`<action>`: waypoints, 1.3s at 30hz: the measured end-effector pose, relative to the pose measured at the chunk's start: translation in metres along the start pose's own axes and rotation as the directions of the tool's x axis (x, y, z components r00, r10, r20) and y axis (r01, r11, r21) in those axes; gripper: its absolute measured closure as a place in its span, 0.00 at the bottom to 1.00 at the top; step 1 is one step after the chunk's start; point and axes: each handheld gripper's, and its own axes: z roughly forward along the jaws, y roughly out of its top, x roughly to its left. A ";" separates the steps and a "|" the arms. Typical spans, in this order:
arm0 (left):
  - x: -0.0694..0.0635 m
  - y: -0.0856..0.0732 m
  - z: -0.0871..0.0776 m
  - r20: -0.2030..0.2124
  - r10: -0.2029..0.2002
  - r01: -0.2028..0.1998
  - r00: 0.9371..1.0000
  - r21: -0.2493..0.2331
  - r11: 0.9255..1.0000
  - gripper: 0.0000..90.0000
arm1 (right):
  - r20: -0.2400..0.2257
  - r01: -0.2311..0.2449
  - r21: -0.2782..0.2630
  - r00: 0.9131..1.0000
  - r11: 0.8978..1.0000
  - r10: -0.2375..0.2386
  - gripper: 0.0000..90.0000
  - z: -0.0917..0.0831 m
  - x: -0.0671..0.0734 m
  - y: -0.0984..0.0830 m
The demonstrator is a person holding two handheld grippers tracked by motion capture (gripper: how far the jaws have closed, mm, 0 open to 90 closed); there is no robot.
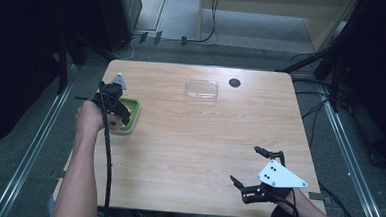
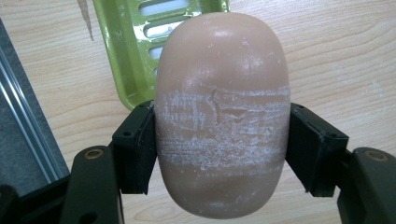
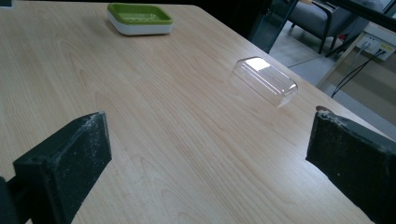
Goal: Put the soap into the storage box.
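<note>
**Soap bar held over its green dish as left gripper lines up the drop**

At the left edge of the wooden surface (image 1: 204, 134), the left gripper (image 2: 219, 140) clamps a tan, egg-shaped soap bar (image 2: 219, 116) across its middle, the black jaws pressed against both sides. The bar hangs just above the near corner of the green soap dish (image 2: 135, 56), whose slotted floor shows behind it. The right gripper (image 1: 250, 166) rests near the surface's front right corner, its jaws spread wide and holding nothing. A clear plastic lid (image 1: 201, 89) lies well apart toward the far edge.

To seat the bar well, the person would likely need to carry it further over the dish until it sits above the slots, not the rim, then lower it with its long side along the tray before easing the jaws apart; a release from any height could let the rounded bar roll or skid out.

The soap is smooth and glossy at its upper end. A broad band of whitish, chalky scuffing crosses its waist where the jaws grip, with a faint crack-like line in it.
</note>
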 end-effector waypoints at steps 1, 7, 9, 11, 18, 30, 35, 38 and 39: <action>0.000 0.001 0.000 0.001 -0.001 0.001 1.000 0.003 1.000 0.37 | 0.001 -0.001 -0.001 1.000 1.000 0.001 0.00 0.000 0.000 0.000; 0.003 0.004 0.002 0.002 -0.003 0.003 1.000 0.014 1.000 0.37 | 0.001 0.000 0.000 1.000 1.000 0.000 0.00 0.000 0.000 0.000; 0.003 0.005 0.002 0.006 -0.006 0.006 1.000 0.011 1.000 0.37 | 0.001 -0.001 0.000 1.000 1.000 0.001 0.00 0.000 0.000 0.000; 0.003 0.007 0.004 0.006 -0.004 0.003 1.000 0.026 1.000 0.37 | 0.001 0.000 0.000 1.000 1.000 0.000 0.00 0.000 0.000 0.000; 0.003 0.010 0.008 -0.001 0.000 0.000 1.000 0.033 0.999 0.37 | 0.001 0.000 -0.001 1.000 1.000 0.000 0.00 0.000 0.000 0.000; 0.006 0.016 0.017 0.000 -0.007 0.007 1.000 0.049 0.999 0.37 | 0.001 0.000 -0.001 1.000 1.000 0.000 0.00 0.000 0.000 0.000; 0.010 0.019 0.019 0.001 -0.022 0.022 1.000 0.046 0.999 0.37 | 0.000 0.002 -0.001 1.000 1.000 -0.002 0.00 0.000 0.000 0.000; 0.011 0.021 0.021 0.003 -0.024 0.024 1.000 0.046 0.999 0.37 | 0.000 0.001 -0.001 1.000 1.000 -0.001 0.00 0.000 0.000 0.000; 0.011 0.021 0.022 0.001 -0.027 0.027 1.000 0.047 0.999 0.37 | 0.000 0.001 -0.001 1.000 1.000 -0.001 0.00 0.000 0.000 0.000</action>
